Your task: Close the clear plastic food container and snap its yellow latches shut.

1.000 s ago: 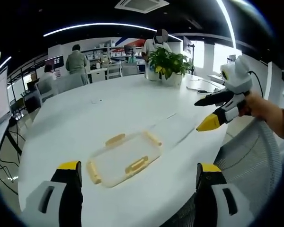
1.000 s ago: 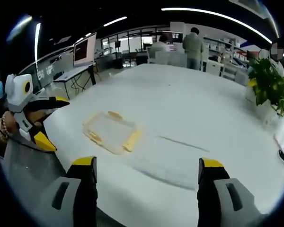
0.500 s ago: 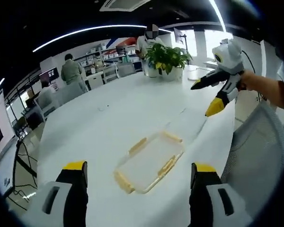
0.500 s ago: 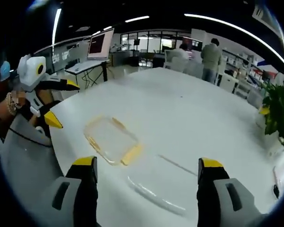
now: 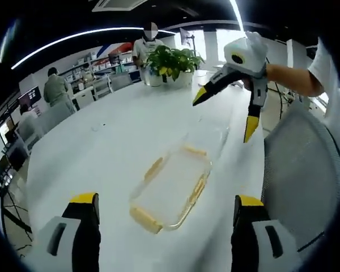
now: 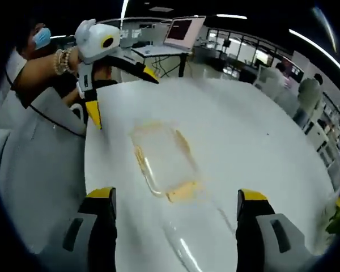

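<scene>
Two parts: a clear rectangular plastic container base with yellow latches lies flat on the white round table; a clear lid lies just beyond it, between the base and the right gripper, faint and hard to trace against the white.
Container in the right gripper view: the base sits near the table edge, and the lid shows as a glassy outline between that view's own jaws.
Latches: flat yellow tabs on the rim, splayed outward, none snapped down.
Left gripper: jaws wide apart, holding nothing, above the table short of the base.
Right gripper: white body with yellow-tipped black fingers, held in a hand, jaws spread wide and empty, hovering over the far end of the lid.
Step in hand: judged to be the approach for picking up the lid; the closing has not begun.
Doing it well: grip the lid by one edge, steady the base with the other gripper, seat the lid square on the rim, then press each latch down.
Materials: thin, glossy, slippery plastic on a smooth matte tabletop, so the base may slide if pushed sideways.
Surroundings: a potted green plant stands at the far side of the table, and a grey mesh chair is beside it.
</scene>
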The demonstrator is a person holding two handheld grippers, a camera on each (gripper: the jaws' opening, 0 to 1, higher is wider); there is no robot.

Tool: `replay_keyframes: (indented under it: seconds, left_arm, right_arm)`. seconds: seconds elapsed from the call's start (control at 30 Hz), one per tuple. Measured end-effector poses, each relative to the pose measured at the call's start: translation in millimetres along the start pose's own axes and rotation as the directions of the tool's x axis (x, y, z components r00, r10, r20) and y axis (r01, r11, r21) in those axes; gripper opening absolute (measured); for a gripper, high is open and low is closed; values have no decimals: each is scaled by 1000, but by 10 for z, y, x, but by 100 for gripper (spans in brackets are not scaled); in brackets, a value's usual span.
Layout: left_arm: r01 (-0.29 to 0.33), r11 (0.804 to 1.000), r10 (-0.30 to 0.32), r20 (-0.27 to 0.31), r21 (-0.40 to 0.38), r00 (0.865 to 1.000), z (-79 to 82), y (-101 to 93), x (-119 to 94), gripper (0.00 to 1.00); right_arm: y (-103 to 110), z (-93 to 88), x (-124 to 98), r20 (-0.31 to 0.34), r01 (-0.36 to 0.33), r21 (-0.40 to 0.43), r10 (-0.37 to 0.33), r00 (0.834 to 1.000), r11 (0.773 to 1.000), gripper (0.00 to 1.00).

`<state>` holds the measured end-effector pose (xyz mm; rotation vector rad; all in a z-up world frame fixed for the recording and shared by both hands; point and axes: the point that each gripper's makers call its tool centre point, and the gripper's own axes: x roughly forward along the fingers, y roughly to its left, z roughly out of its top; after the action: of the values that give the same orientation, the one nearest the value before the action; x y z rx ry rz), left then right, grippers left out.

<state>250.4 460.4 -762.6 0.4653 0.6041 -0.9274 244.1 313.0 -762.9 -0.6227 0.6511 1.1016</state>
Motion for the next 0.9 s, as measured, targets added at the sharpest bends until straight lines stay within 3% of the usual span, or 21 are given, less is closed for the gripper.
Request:
replay_keyframes:
  seconds: [0.13,0.27,0.37,0.53,0.6,0.67,0.73,0.8,0.9]
  left_arm:
    - [100,994,-94,-129,42,987,-204,-48,57,74]
    - [94,989,-68,-211,117,975,-319,131,119,76]
    - [98,985,-65,-226,142,972,-324,246,155,74]
    - [187,972,-152,-227,141,962,-306,290,235,70]
    - [236,951,-181,-263,197,948,-357,303,274,66]
    - [238,945,-160,-321,222,934,-455,391,308,65]
    - [255,940,-174,-325,226,929,-471,409,366,64]
    - [273,937,-193,-329,218,924,-472,407,407,63]
    - [296,932,-213,-341,211,915,-498,400,453,62]
  right_arm:
    - [32,49,77,-14,-83,-65,82,997,994,84]
    - [-28,70,156,-42,-138,-94,135,990,986,85]
    - [-28,72,226,-49,-192,-98,188,981,976,88]
    - [-63,100,353,-22,-242,-123,241,970,962,83]
    - [-108,99,403,-18,-243,-123,243,970,962,83]
    - [-153,69,459,-31,-234,-150,232,972,961,87]
    - [-171,-10,511,-69,-243,-139,236,969,960,88]
    - [-174,-52,549,-83,-251,-139,242,967,958,85]
    - [-159,-147,589,-127,-270,-164,252,959,949,72]
